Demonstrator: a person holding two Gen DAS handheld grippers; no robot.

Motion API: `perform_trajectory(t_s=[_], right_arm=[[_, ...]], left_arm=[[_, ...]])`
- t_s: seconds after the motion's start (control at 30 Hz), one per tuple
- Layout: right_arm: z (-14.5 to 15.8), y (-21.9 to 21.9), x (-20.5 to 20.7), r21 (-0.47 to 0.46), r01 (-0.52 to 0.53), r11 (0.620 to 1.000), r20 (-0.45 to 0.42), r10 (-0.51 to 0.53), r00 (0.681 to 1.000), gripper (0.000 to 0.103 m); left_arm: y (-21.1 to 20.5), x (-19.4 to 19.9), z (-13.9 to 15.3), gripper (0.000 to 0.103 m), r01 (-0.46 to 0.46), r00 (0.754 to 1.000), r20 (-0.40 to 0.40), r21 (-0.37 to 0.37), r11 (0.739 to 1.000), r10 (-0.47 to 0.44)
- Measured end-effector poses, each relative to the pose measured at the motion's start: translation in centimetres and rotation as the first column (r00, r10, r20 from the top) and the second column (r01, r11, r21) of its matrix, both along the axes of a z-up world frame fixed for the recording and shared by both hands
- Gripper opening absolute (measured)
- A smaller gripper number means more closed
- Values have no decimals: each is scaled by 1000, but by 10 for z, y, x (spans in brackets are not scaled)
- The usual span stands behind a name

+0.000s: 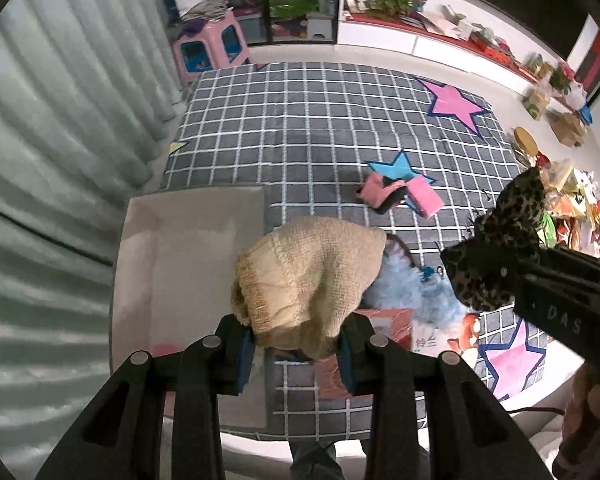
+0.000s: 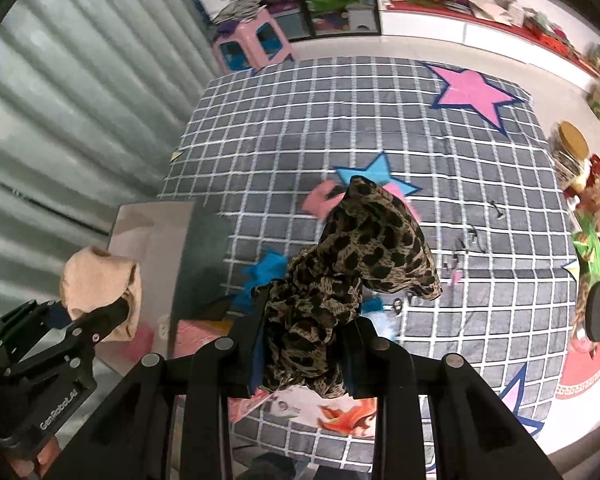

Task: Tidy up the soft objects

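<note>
A grey checked rug (image 1: 320,128) with pink and blue stars covers the floor. At its left edge sits an open white box (image 1: 172,240). Just above the box's right wall, the left gripper (image 1: 298,354) pinches a cream knitted piece (image 1: 308,276), its jaws closed on the lower end. To the right, the right gripper (image 2: 304,356) clamps a leopard-print cloth (image 2: 364,256), jaws narrow around the bunched fabric, lifted clear of the rug. A fluffy light-blue item (image 1: 416,292) lies on the rug below them, and a pink and black piece (image 1: 400,196) rests farther off near the blue star.
</note>
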State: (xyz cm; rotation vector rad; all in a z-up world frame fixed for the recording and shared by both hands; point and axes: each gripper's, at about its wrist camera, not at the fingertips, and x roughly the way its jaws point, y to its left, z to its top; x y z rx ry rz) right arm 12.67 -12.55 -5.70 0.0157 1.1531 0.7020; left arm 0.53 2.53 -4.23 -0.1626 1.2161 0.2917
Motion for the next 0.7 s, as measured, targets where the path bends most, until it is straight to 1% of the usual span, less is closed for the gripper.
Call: perform_trajectory(t_s=[0.3,0.7], right_arm=[[1,35,-48,-16,-119,993,-4,119,993,31],[-5,79,-104,-34,-216,976,-1,216,976,31]], left_arm=[[30,-36,-6,37,-76,997,-6,-13,997,76],[72,-93,-17,37,-178,984,-32,-27,984,177]])
